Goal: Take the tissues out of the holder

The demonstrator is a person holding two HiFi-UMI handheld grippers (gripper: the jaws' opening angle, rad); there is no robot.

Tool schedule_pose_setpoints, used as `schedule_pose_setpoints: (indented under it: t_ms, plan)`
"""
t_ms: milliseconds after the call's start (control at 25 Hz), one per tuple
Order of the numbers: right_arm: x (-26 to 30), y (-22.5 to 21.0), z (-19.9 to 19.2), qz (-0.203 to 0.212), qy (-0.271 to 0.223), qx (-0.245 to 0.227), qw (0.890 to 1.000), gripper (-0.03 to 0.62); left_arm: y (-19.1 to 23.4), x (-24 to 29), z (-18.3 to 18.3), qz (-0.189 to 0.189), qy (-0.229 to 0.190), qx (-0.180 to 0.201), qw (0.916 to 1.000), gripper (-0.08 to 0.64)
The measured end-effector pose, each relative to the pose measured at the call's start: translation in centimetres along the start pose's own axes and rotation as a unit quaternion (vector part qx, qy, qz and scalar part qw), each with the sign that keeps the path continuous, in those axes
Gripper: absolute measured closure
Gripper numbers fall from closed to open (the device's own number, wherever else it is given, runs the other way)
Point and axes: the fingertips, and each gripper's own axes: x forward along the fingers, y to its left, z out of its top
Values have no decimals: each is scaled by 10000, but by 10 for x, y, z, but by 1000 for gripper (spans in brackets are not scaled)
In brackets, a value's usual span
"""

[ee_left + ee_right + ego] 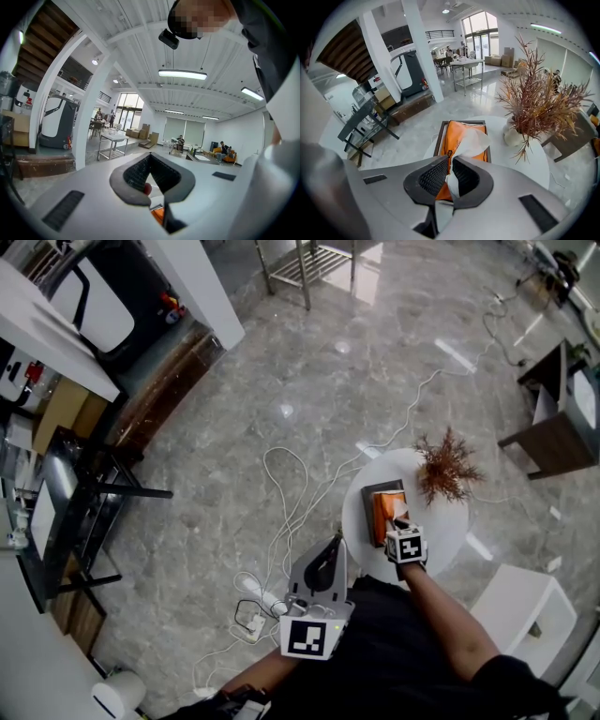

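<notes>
A dark-framed holder [439,133] with an orange tissue pack [457,133] lies on a round white table [450,521]. A white tissue [473,140] stands up out of the pack's slot. My right gripper [450,172] points steeply down over the near end of the holder [382,491], shut on the lower end of that tissue. In the head view it [399,524] sits just below the pack [383,512]. My left gripper [332,544] hangs left of the table over the floor, pointing roughly level, jaws together with nothing between them [149,159].
A vase of dried reddish twigs [446,468] stands on the table right of the holder. White cables and a power strip [251,617] lie on the floor to the left. A white block [521,607] and a dark cabinet [559,423] are on the right.
</notes>
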Motion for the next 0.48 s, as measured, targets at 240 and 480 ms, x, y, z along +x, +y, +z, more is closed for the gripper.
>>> schedule_pose_setpoints:
  t_ms: [240,480]
  plan:
    - [-9,5,7,32,-219,-75,9997,560,0,1,4,-80,-107,-112,9998,560]
    - [-23,1,12,-80,-354,-45,9993,560,-6,5,2,-285,-87,30,9996,560]
